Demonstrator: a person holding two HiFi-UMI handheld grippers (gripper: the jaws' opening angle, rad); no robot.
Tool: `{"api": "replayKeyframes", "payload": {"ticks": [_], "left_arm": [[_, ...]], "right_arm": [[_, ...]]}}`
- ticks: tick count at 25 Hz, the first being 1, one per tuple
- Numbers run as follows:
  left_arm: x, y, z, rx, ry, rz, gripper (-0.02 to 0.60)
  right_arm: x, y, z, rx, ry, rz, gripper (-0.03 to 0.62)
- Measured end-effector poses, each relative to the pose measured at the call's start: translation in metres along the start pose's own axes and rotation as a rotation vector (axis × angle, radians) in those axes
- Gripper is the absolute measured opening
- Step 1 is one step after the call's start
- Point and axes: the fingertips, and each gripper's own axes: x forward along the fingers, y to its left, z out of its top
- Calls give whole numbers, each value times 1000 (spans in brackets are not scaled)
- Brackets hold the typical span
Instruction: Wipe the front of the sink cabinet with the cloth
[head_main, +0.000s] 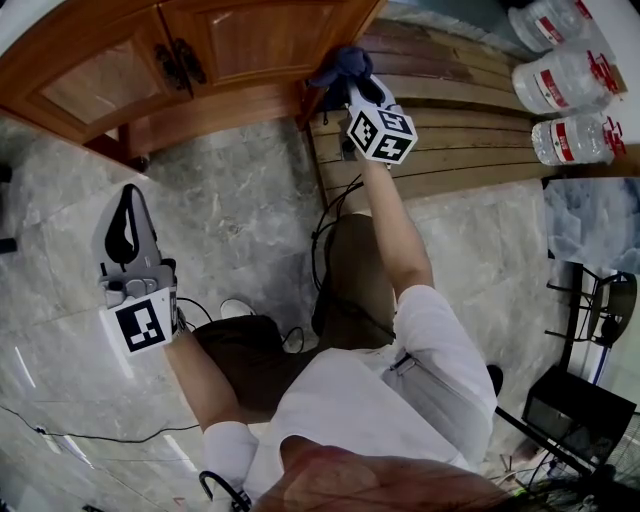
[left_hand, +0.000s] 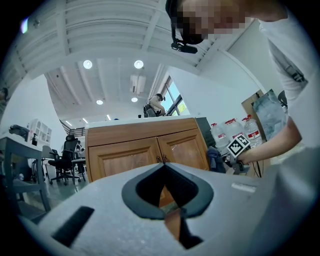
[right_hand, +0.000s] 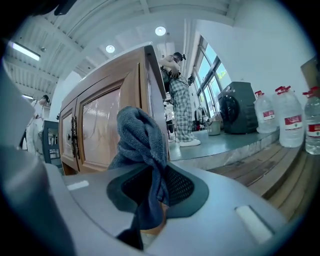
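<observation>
Contact of cloth (head_main: 343, 64) and cabinet (head_main: 240, 45), perhaps behind right tongs (head_main: 354, 84)

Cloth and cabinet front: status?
Right claw shut on cloth, at cabinet front's right corner. Left claw shut, empty, held clear. Nothing blocking.

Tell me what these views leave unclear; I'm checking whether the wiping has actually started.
1. Contact between the cloth and the sink cabinet: in the head view the right gripper and the bunched cloth cover that corner, and in the right gripper view the cloth hides it.
2. Any basin in the cabinet top: the left gripper view sees it edge-on, and the head view's upper edge cuts it off.
3. Water bottle label print: too small.
</observation>
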Motion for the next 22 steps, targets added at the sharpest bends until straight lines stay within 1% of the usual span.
{"api": "replayKeyframes", "payload": {"ticks": [3, 5, 8, 10, 12, 14, 17, 20, 22], "left_arm": [[-2, -2, 1, -15, 19, 8, 0], [-1, -3, 2, -11, 25, -2, 0], [0, -6, 1, -18, 32, -18, 0], [-2, -11, -5, -19, 51, -42, 0], [-3, -12, -13, -2, 83, -74, 0], [-3, -10, -19, 7, 104, -98, 0], [-5, -12, -25, -43, 112, -120, 0], [-6, -21, -31, -101, 117, -144, 0], [-8, -29, -31, -160, 94, -182, 0]], "right_arm": [[-10, 0, -3, 14, -3, 6, 86], [-21, 8, -4, 39, -36, 30, 86], [-43, 36, -10, 72, -96, 87, 86], [-53, 57, -22, 54, -97, 116, 86], [-56, 78, -31, 30, -93, 147, 86], [-57, 98, -33, 19, -100, 184, 87], [-65, 122, -28, 2, -95, 231, 87], [-83, 143, -21, -55, -57, 287, 87], [-94, 150, -10, -60, -56, 300, 87]]}}
